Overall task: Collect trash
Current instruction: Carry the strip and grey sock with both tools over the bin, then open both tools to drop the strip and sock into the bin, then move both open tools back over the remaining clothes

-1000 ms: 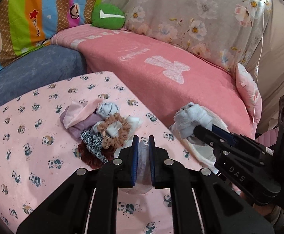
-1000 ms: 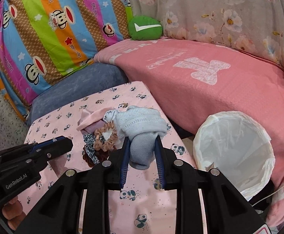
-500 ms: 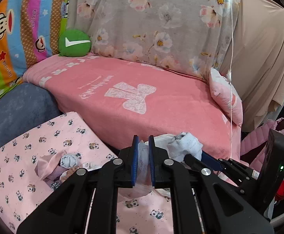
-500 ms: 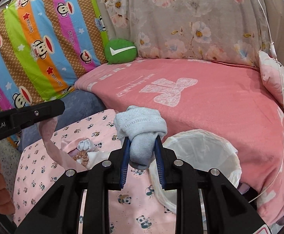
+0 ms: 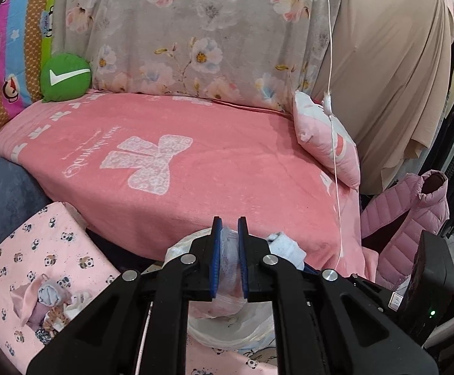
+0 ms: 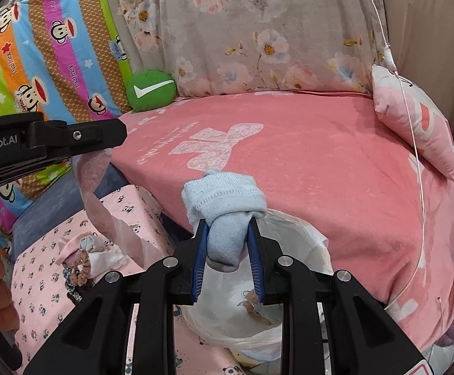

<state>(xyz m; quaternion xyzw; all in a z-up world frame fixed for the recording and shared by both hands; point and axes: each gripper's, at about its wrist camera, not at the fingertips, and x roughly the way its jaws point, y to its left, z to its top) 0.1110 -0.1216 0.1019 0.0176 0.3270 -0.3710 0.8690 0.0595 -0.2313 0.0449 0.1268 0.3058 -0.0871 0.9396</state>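
Observation:
My left gripper [image 5: 227, 243] is shut on a clear plastic bag [image 5: 228, 268] and holds it above the white-lined trash bin [image 5: 227, 334]. The bag hangs down long and pinkish in the right wrist view [image 6: 102, 200]. My right gripper [image 6: 227, 234] is shut on a rolled light-blue sock [image 6: 224, 206], held over the bin's mouth [image 6: 302, 243]. The sock also shows in the left wrist view [image 5: 286, 247]. A small brown item [image 6: 253, 304] lies inside the bin.
A pile of socks and scrunchies [image 6: 86, 256] lies on the pink panda-print table [image 6: 39, 290] to the left. A pink-covered sofa [image 6: 289, 162] stands behind the bin. A white cord [image 6: 414, 156] hangs at the right. A pink jacket [image 5: 414, 218] stands to the right.
Both grippers have lifted off the panda table and swung right, carrying the bag and the sock over the trash bin. The pile stays on the table.

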